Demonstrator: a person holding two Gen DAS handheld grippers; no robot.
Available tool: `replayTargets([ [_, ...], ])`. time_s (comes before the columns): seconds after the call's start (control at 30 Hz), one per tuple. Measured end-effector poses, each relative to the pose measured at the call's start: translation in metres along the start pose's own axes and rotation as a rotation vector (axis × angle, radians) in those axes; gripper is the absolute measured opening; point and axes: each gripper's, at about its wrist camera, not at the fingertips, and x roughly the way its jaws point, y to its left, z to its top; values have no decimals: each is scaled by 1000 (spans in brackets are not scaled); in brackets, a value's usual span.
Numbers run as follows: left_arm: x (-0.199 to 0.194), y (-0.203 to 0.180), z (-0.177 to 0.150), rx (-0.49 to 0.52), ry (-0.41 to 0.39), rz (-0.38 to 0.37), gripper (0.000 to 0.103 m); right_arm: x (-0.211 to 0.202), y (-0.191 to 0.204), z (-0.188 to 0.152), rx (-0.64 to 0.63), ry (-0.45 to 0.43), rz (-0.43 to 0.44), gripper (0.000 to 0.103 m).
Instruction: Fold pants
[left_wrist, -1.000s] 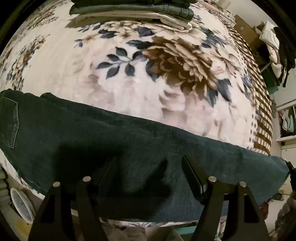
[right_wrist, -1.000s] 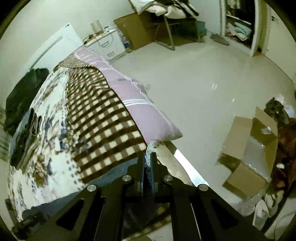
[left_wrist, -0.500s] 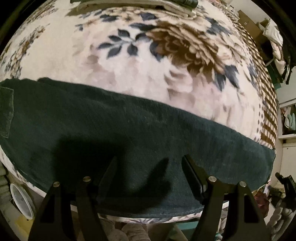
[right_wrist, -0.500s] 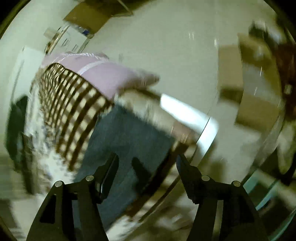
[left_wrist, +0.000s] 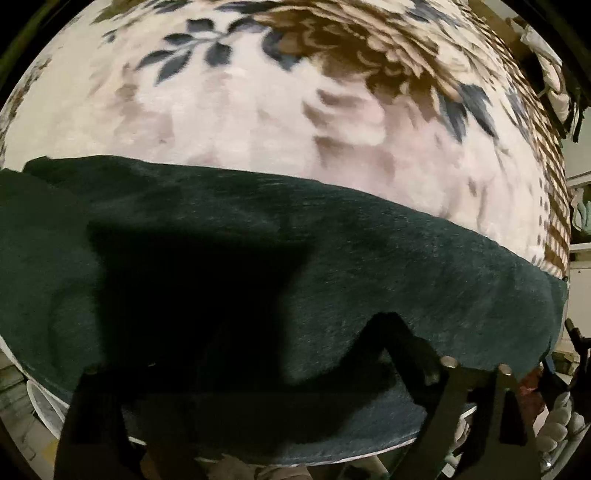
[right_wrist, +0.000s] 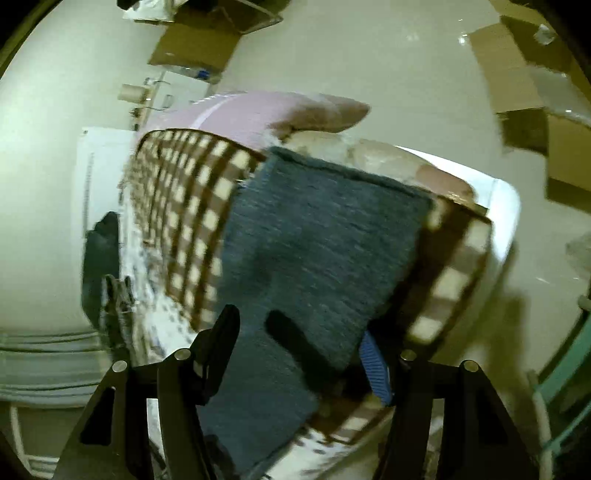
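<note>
Dark jeans lie stretched across the near edge of a bed with a floral blanket. My left gripper is open just above the middle of the jeans, its shadow dark on the cloth. In the right wrist view the leg end of the jeans lies on the checked part of the blanket. My right gripper is open over that leg end and holds nothing.
A lilac pillow lies beyond the leg end. Cardboard boxes stand on the pale floor to the right. Folded clothes sit on the far side of the bed. The bed edge drops off right below both grippers.
My right gripper was shut a second ago; it has opened and swung down over the leg end. My left gripper stayed open and moved closer to the jeans.
</note>
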Motion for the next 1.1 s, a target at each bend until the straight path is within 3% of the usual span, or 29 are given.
replayTargets([
  [0.2, 16, -18, 5, 25, 31, 86, 103, 10, -2, 20, 73, -3, 157, 64],
  [0.33, 17, -17, 1, 17, 45, 87, 103, 11, 7, 29, 80, -32, 273, 64],
  [0.47, 16, -16, 1, 17, 40, 89, 103, 16, 6, 22, 30, 7, 164, 64],
  [0.53, 16, -19, 7, 15, 40, 93, 103, 14, -1, 12, 3, 45, 156, 64],
  [0.7, 16, -22, 11, 12, 40, 101, 103, 27, -8, -16, -15, 125, 199, 64],
  [0.83, 16, -23, 9, 13, 38, 105, 103, 44, -7, -13, 59, 113, 296, 64],
  [1.0, 17, -24, 8, 12, 40, 106, 103, 50, -1, -5, 72, 80, 332, 63],
  [1.1, 17, -22, 9, 11, 51, 104, 103, 45, -6, -1, 113, 39, 358, 52],
])
